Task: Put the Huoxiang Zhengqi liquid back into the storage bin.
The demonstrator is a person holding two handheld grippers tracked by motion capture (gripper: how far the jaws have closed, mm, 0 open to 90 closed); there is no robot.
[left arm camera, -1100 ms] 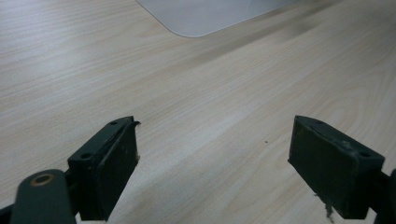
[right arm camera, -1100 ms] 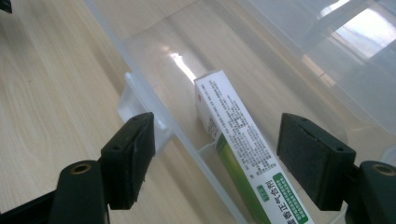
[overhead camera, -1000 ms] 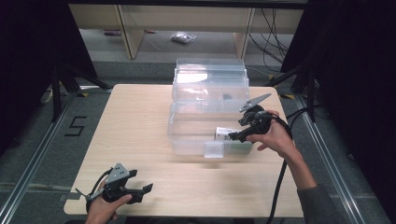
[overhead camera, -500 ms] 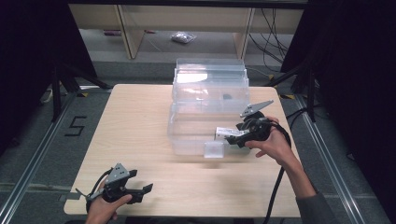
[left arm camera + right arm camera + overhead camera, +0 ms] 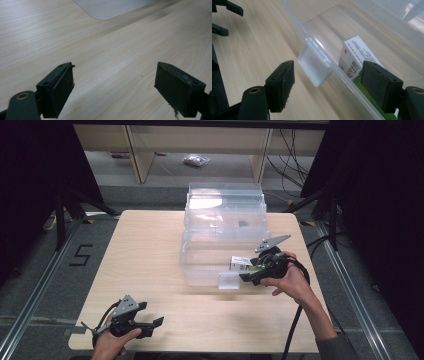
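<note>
A clear plastic box (image 5: 205, 265) stands mid-table with its lid (image 5: 225, 205) tipped open behind it. Inside, at the front right, lies a small white and green carton (image 5: 241, 263). My right gripper (image 5: 248, 277) is open at the box's front right corner. In the right gripper view its jaws straddle the front wall (image 5: 294, 20) by the latch tab (image 5: 313, 67): one jaw is outside, the other over the carton (image 5: 354, 55). Neither pad presses on anything. My left gripper (image 5: 154, 325) rests open near the table's front left, with bare wood between its jaws (image 5: 113, 85).
The light wooden table (image 5: 145, 245) has free room left of the box and along the front. The latch tab (image 5: 229, 281) sticks out from the box's front wall. Shelving and cables stand beyond the far edge. A cable trails from my right hand off the front right.
My right gripper has come a little lower and closer to the box's front wall. The left gripper has stayed where it was.
</note>
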